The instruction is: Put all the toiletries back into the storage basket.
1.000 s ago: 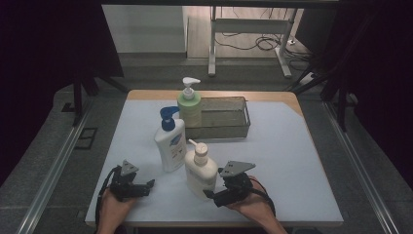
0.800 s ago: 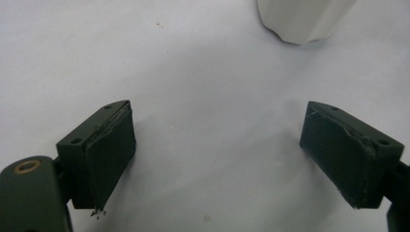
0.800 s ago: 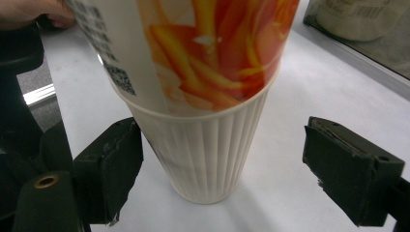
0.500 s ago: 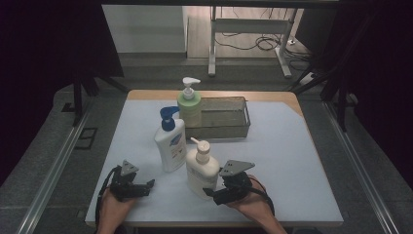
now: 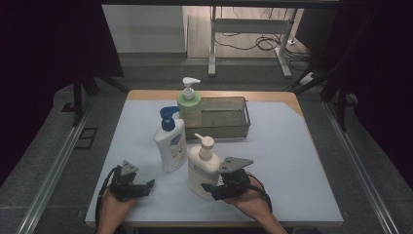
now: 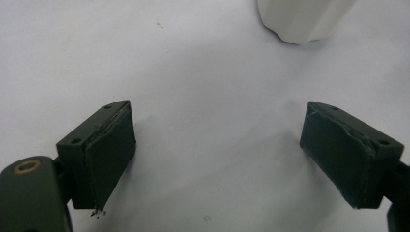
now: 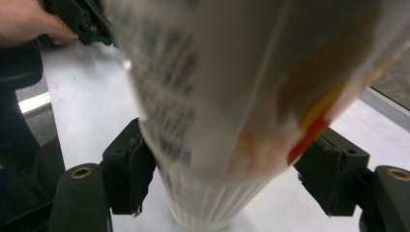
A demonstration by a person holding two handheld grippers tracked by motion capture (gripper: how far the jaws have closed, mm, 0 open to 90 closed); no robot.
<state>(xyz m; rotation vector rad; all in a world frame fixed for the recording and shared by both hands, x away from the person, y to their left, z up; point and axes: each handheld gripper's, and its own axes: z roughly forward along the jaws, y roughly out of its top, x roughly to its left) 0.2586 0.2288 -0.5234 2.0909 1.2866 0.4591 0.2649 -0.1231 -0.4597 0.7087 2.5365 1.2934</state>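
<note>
A cream pump bottle [image 5: 201, 168] stands near the table's front, right of a white bottle with a blue pump [image 5: 170, 143]. My right gripper [image 5: 208, 187] reaches it from the right. In the right gripper view the bottle [image 7: 217, 96] is between the jaws, which have just been closing, and both pads [image 7: 138, 166] lie against its sides. My left gripper [image 5: 147, 184] rests on the table at the front left. Its jaws [image 6: 217, 145] are open with bare table between them. The base of a white bottle [image 6: 300, 19] is ahead of them.
A green bottle with a white pump [image 5: 189, 102] stands at the left end of a metal mesh basket [image 5: 229, 127] at the back of the table. The white tabletop [image 5: 287, 161] has free room on the right. The other hand [image 7: 29, 21] is at the top left of the right gripper view.
The right gripper's jaws have drawn in on the cream bottle. Both hands and the other bottles stay where they were.
</note>
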